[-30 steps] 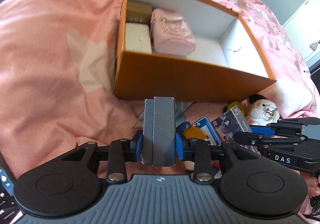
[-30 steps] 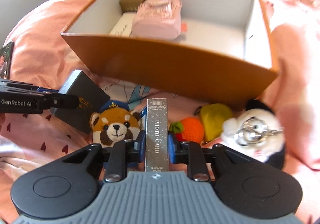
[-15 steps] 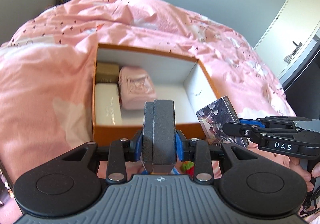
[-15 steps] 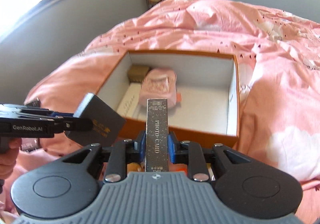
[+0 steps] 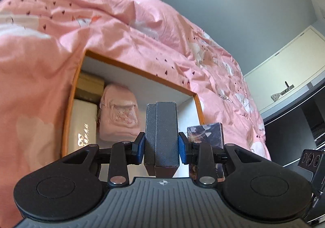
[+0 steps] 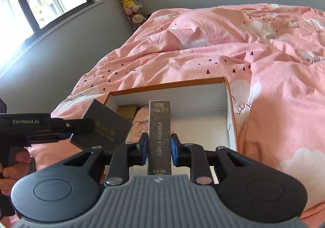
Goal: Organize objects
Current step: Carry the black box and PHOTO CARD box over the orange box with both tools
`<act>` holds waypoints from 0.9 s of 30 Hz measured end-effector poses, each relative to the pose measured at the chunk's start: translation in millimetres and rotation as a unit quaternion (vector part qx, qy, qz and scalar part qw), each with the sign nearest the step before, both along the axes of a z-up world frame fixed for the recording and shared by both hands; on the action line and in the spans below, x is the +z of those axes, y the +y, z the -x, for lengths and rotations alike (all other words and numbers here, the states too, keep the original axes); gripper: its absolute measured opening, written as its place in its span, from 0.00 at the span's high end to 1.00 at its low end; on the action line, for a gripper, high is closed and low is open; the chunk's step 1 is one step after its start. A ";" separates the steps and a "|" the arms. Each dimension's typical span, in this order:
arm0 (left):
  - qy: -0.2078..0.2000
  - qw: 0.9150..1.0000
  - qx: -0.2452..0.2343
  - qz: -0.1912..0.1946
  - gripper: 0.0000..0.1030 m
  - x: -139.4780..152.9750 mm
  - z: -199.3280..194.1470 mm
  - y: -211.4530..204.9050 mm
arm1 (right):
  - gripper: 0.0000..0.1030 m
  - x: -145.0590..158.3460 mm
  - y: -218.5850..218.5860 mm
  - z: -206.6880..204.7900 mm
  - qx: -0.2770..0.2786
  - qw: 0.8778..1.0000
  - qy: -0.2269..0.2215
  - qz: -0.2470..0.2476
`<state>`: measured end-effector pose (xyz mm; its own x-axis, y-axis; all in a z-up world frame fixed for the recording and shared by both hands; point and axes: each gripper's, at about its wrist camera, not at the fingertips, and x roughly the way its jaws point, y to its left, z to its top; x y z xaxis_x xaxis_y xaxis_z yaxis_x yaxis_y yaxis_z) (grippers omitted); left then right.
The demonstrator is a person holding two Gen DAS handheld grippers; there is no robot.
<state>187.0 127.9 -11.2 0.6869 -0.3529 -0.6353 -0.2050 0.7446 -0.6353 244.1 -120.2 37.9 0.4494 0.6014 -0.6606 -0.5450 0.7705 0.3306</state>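
The left gripper points forward and down, its blue pads squeezing something dark. The right gripper does the same, pads pressed tight. A hand holds the left gripper's handle.

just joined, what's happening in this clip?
A person is tidying items into an orange box on a pink duvet. The left gripper is shut on a dark grey box, the right gripper on a photo card pack. Both are held above the box, which already holds a pink pouch and two small boxes.
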 end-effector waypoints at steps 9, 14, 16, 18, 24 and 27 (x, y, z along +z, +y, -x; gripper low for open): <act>0.092 0.992 0.014 0.080 0.64 -70.2 -31.9 -9.8 | 0.77 -31.7 -3.5 -32.3 -0.040 0.999 0.032 0.018; 0.125 0.990 0.025 0.061 0.64 -80.5 -37.6 -13.5 | 0.77 -46.8 3.2 -44.0 -0.036 0.998 0.044 0.033; 0.137 0.989 0.025 0.053 0.64 -82.9 -40.1 -13.5 | 0.77 -53.2 7.4 -47.3 -0.033 0.997 0.048 0.043; 0.155 0.987 0.026 0.043 0.64 -86.4 -44.9 -13.1 | 0.77 -59.2 10.8 -50.2 -0.030 0.997 0.052 0.051; 0.185 0.982 0.015 0.036 0.61 -93.5 -46.7 -11.9 | 0.77 -72.2 20.0 -53.1 -0.016 0.996 0.066 0.058; 0.192 0.981 0.017 -0.001 0.57 -89.1 -43.6 -12.7 | 0.77 -77.0 23.2 -53.2 -0.011 0.995 0.071 0.062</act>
